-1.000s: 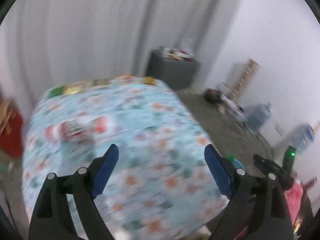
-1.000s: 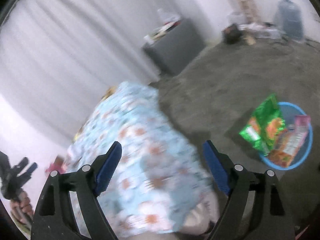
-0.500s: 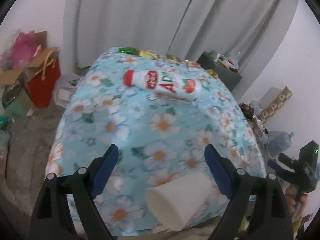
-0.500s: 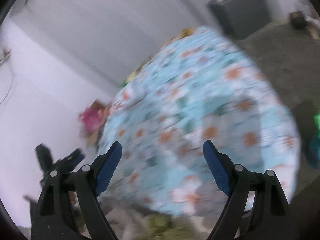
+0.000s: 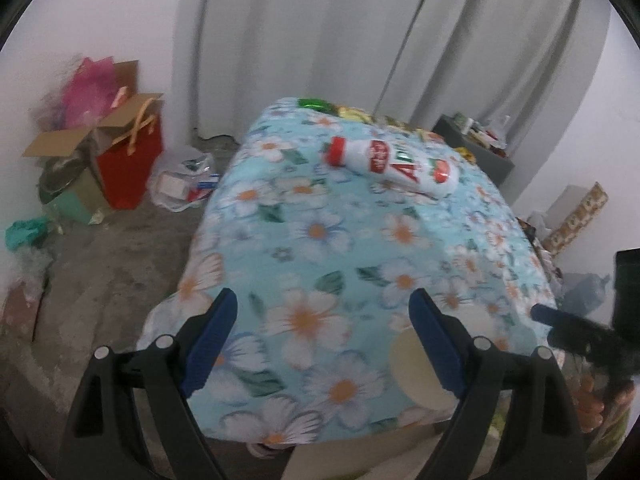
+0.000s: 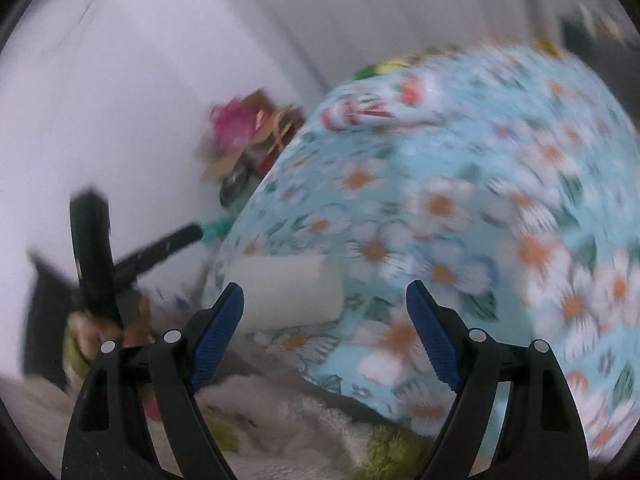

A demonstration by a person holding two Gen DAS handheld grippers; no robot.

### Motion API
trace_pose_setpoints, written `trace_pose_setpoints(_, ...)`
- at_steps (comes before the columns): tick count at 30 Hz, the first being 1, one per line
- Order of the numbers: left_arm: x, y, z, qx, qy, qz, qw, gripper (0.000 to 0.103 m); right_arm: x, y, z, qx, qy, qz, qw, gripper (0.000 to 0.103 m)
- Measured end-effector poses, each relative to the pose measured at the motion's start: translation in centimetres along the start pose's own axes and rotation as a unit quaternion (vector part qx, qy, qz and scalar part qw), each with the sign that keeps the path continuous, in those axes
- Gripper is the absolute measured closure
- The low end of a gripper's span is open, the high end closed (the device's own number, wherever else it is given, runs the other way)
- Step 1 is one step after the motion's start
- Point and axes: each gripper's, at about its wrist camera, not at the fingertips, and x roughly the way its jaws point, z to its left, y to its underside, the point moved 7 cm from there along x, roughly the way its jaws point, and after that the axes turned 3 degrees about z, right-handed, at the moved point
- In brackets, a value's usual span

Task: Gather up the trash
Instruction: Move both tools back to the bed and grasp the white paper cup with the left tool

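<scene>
A white paper cup (image 5: 416, 376) lies on its side near the front right edge of the floral blue tablecloth (image 5: 320, 240). My left gripper's right finger partly hides it. A white bottle (image 5: 394, 166) with a red cap lies further back on the cloth. My left gripper (image 5: 322, 296) is open over the front of the table and holds nothing. In the blurred right wrist view the cup (image 6: 292, 292) lies just past my open right gripper (image 6: 325, 288), close to its left finger, and the bottle (image 6: 376, 108) is far behind. Each view shows the other gripper at its edge.
Green and yellow packets (image 5: 314, 103) lie at the table's far edge. A red bag (image 5: 132, 168), an open cardboard box (image 5: 72, 140) and a plastic bag (image 5: 184, 180) sit on the floor at left. A grey cabinet (image 5: 476, 148) stands behind. Fluffy white-green fabric (image 6: 280, 432) lies under the right gripper.
Both views swung round to the table. In the left view the cup slid from between the fingers to behind the right finger. The right view left the blue floor basin and now shows the cup.
</scene>
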Motion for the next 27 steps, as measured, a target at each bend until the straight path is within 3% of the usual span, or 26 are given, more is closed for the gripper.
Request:
trace_pose_setpoints(8,0.4,1.0,2.0,-0.023,-0.01,-0.005,0.9997,0.018,3.7,-0.4,6.8,-0.137,0.097,0.003,0.986,0.019)
trace_pose_setpoints(13,0.7,0.9,2.4,-0.024,0.0,-0.004,0.9997,0.018,5.8,0.3,7.5,-0.177,0.161,0.004,0.971,0.02)
trace_pose_setpoints(15,0.6,0.8,2.2,-0.016,0.004,-0.007,0.9998,0.018,5.9,0.1,6.8,-0.161,0.166,0.004,0.973,0.023)
trace_pose_setpoints(17,0.6,0.7,2.1,-0.013,0.01,-0.011,0.9998,0.018,5.6,-0.3,5.8,-0.137,0.164,0.003,0.977,0.033)
trace_pose_setpoints(21,0.7,0.3,1.3,-0.016,0.039,-0.015,0.999,0.018,4.0,-0.9,2.9,-0.053,0.123,0.002,0.991,0.05)
trace_pose_setpoints(27,1.1,-0.2,-2.9,0.0,0.136,-0.005,0.9907,0.018,1.2,-1.1,-2.0,0.058,0.094,-0.022,0.994,0.078)
